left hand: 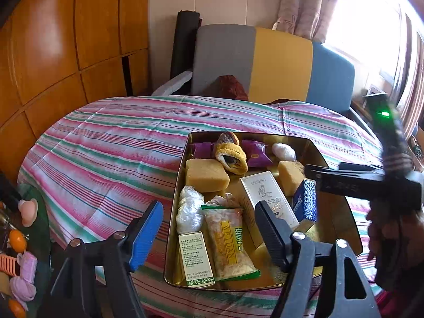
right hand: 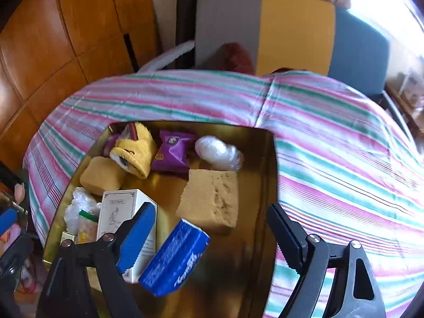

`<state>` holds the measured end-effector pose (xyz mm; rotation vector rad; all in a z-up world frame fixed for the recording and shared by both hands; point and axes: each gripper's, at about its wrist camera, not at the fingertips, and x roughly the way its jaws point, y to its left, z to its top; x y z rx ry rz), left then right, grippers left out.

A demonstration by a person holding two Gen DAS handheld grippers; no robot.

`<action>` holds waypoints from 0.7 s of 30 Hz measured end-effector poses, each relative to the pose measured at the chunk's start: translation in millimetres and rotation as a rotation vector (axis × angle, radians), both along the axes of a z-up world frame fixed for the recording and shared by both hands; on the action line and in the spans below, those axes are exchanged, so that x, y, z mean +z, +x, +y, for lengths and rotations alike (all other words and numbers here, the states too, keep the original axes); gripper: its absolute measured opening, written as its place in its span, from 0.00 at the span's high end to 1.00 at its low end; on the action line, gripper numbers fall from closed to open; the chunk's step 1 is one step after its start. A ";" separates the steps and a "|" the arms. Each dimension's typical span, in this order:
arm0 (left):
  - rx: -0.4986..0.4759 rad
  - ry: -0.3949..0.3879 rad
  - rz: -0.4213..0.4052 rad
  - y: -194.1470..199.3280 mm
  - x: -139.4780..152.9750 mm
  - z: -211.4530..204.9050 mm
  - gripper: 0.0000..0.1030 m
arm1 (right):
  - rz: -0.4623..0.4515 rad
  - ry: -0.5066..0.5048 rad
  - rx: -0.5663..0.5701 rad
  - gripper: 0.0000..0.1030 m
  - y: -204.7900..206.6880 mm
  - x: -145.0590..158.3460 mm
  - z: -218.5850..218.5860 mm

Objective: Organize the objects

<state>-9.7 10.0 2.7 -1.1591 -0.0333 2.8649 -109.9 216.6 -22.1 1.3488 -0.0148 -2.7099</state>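
Observation:
A gold tin tray [left hand: 182, 185] rests on the striped cloth and holds several items. Among them are two yellow sponges [left hand: 206, 175], purple packets [left hand: 255, 151], a yellow plush piece [left hand: 230, 153], white plastic bundles [left hand: 189, 209], a white box [left hand: 267, 193], a snack packet [left hand: 229, 241] and a small green-and-white box [left hand: 196, 257]. My left gripper [left hand: 209, 234] is open over the tray's near end, and its pads touch nothing. My right gripper [right hand: 212, 238] is open too. A blue box [right hand: 175, 257] lies tilted between its fingers, against the white box [right hand: 119, 212], free of the pads.
The tray sits on a round table under pink-and-green striped cloth [left hand: 106, 145]. A grey, yellow and blue chair [left hand: 265, 63] stands behind it, and wooden cabinets [left hand: 53, 53] stand at the left. A low glass side table [left hand: 39, 228] at the near left carries small pink and orange items.

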 end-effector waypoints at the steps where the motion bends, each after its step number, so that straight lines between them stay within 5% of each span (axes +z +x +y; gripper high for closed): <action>1: 0.011 -0.010 -0.004 0.2 -0.2 0.9 0.29 | 0.015 0.000 -0.008 0.13 5.8 3.5 1.1; 9: 0.031 -0.058 0.046 12.2 3.8 9.7 0.29 | 0.105 -0.002 -0.067 0.11 58.6 16.0 3.7; 21: 0.001 -0.003 0.059 21.1 10.1 13.8 0.30 | 0.163 0.005 -0.106 0.10 101.8 15.1 -1.2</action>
